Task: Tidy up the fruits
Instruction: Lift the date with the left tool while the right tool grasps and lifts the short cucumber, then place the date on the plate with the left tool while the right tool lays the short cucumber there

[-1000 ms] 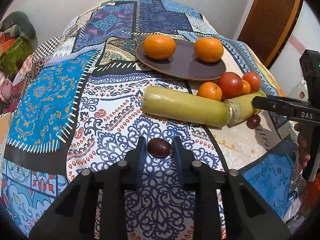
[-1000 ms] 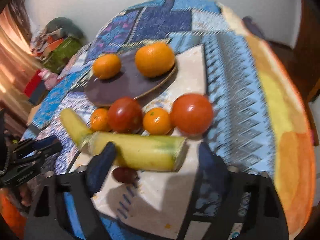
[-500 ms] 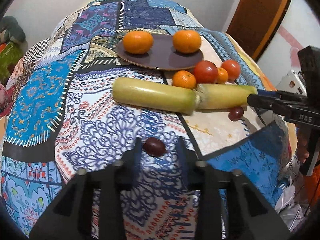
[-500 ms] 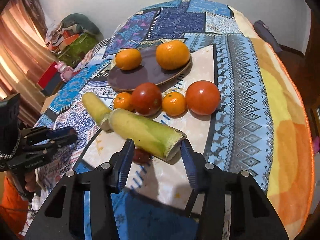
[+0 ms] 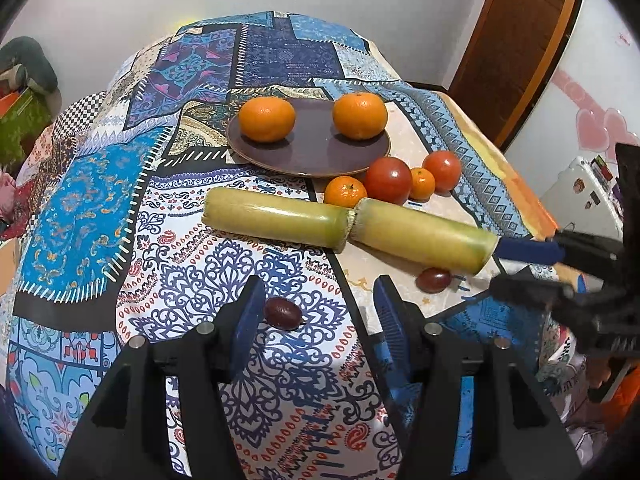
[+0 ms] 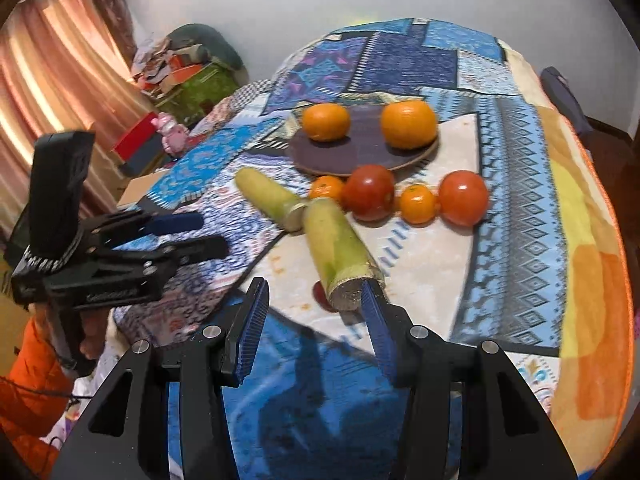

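Note:
A dark grape (image 5: 283, 313) lies on the patterned cloth between my left gripper's (image 5: 320, 312) fingers, close to the left pad and untouched; the jaws are opening. Two pale green cane pieces (image 5: 276, 218) (image 5: 420, 236) lie end to end. My right gripper (image 6: 314, 306) stands with its jaws apart. Its right fingertip is at the near cane's cut end (image 6: 352, 294) and its left finger is clear of it. A second grape (image 5: 433, 280) sits beside that end. Two oranges (image 5: 266, 119) (image 5: 360, 115) rest on a brown plate (image 5: 312, 152).
Two tomatoes (image 5: 387, 180) (image 5: 442, 170) and two small tangerines (image 5: 345, 192) (image 5: 422, 183) sit between the plate and the cane. The cloth drops off at the near edge (image 6: 320, 420). A wooden door (image 5: 520, 40) is at the right, and clutter (image 6: 188, 80) and a curtain at the left.
My left gripper opened off the dark grape and drew back; the grape stays on the cloth. My right gripper's jaws narrowed, and the near cane piece now lies at an angle to the other.

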`<state>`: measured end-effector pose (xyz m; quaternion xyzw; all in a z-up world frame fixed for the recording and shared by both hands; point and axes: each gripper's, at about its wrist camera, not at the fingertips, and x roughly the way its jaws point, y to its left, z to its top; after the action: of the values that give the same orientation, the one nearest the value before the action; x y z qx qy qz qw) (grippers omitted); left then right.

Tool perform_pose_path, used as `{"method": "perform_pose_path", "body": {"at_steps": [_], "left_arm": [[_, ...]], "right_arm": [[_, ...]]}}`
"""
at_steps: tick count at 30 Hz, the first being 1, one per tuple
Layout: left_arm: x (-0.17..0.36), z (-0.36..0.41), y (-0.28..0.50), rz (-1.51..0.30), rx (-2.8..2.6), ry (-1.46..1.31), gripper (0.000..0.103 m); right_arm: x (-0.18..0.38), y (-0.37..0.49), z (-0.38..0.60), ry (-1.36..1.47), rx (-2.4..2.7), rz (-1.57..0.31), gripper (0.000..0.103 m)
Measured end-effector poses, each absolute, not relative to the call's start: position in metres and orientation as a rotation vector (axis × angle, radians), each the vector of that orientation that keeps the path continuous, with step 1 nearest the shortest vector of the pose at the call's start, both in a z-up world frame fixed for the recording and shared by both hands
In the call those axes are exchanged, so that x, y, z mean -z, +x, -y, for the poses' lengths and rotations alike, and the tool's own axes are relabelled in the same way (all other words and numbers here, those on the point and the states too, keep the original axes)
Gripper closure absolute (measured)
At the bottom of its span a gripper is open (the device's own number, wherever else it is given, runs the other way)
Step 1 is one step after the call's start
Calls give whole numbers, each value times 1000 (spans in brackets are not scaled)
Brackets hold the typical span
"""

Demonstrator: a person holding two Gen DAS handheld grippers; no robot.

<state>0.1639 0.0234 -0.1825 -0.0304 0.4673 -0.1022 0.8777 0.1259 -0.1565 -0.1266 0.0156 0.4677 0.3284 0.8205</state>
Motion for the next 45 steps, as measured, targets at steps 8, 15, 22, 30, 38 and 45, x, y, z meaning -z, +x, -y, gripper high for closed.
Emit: {"method": "perform_pose_path", "body": {"at_steps": [8,15,22,30,38,45], "left_arm": [[188,-35,158,-991,182,-94,47],[191,-47,153,-994,162,-113,47],[199,-46,154,-1005,153,-106,47],[206,-45,159,-1022,152,-99,49],[213,-38,165,-1029,165,-62,59],[219,-34,172,-1019,156,-24,76]], "right_arm": [[131,121,136,7,-733,-992,58],[122,144,149,-32,-670,-957,58],[153,187,130,-152,-676,-1044,58],[172,195,118,-172,-733,-1093,64],[165,179,148,-140,-712,-1082,66],[161,163,187,-113,-593,-1082,66]]}}
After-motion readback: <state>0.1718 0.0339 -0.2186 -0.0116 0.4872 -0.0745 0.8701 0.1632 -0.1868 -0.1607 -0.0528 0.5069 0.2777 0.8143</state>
